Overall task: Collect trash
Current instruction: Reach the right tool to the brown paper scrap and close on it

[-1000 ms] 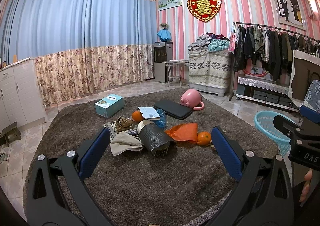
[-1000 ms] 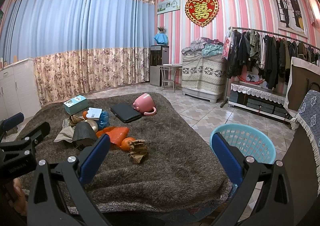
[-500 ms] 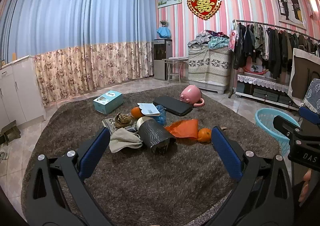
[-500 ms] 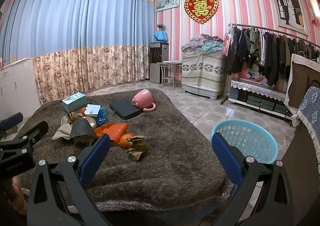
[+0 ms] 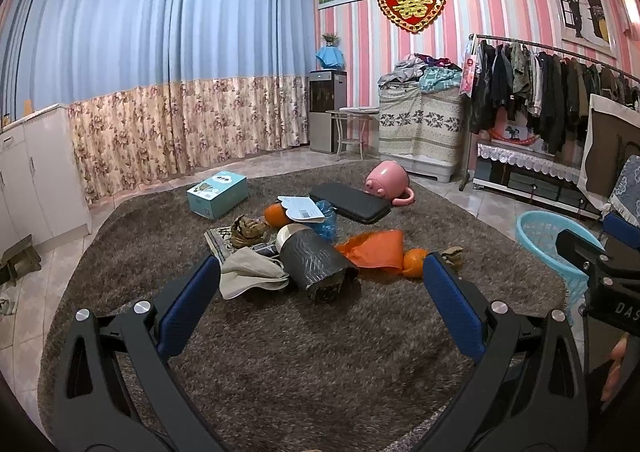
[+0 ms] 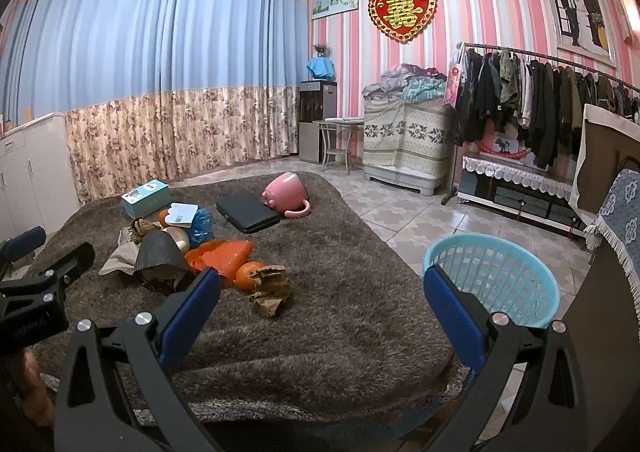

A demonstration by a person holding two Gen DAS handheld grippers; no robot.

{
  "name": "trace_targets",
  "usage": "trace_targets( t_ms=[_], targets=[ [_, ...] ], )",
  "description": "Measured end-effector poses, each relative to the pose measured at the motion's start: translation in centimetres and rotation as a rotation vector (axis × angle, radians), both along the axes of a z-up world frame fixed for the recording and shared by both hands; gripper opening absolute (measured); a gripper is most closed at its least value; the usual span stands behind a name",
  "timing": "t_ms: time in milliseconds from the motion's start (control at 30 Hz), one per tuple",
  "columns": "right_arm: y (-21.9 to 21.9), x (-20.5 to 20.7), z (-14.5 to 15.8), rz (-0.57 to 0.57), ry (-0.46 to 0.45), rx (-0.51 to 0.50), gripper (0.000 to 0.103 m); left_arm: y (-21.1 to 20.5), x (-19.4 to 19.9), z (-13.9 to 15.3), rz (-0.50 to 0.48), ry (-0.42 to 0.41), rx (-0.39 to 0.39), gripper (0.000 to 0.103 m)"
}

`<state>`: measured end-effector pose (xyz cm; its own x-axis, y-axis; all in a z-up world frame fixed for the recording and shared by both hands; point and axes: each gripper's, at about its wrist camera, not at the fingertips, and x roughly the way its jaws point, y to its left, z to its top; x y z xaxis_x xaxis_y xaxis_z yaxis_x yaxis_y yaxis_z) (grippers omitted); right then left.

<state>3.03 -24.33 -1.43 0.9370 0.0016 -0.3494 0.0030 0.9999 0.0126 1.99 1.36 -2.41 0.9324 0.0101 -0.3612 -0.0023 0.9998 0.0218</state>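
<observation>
Brown rug [image 5: 280, 352] litter pile [image 5: 304, 248] has drawn slightly nearer ahead of the left hand-held gripper [image 5: 320, 292]; both hand-held grippers released, empty; basket [image 6: 492, 276] ahead of the right hand-held gripper [image 6: 320, 292], collecting not begun

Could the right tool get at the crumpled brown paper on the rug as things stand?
Probably yes: the right tool is open and empty, and the brown paper lies exposed on the rug with nothing between.
</observation>
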Motion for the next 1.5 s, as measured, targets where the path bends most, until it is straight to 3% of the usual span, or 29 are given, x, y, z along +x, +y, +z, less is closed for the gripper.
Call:
trace_targets(
  t_ms=[633,1067,1200,1333,1500],
  targets=[
    [-1.0,3.7,-0.1,0.041,0.025,0.034,0.099,2.4,2.9,-0.8,0.044,0.057,-0.025,0.098],
    [0.8,9.8,2.8,0.058,0.01,-0.056,0.099,5.3,6.5,0.6,0.115,0.032,-0.001,0.098],
    [0.7,10.4,1.2,0.027,0.026,-0.085,0.099,5.5,7.1,0.5,0.114,0.02,-0.009,0.098],
    [0.3,11.1,-1.3,0.071,0.105,-0.066,0.099,4.8,7.9,-0.9,0.099,0.105,0.024,0.098],
    [1.5,12.4,-4.3,0.13,0.199,-0.073,0.099,4.6,8.0,-2.8,0.1,0.143,0.019,0.098]
  ],
)
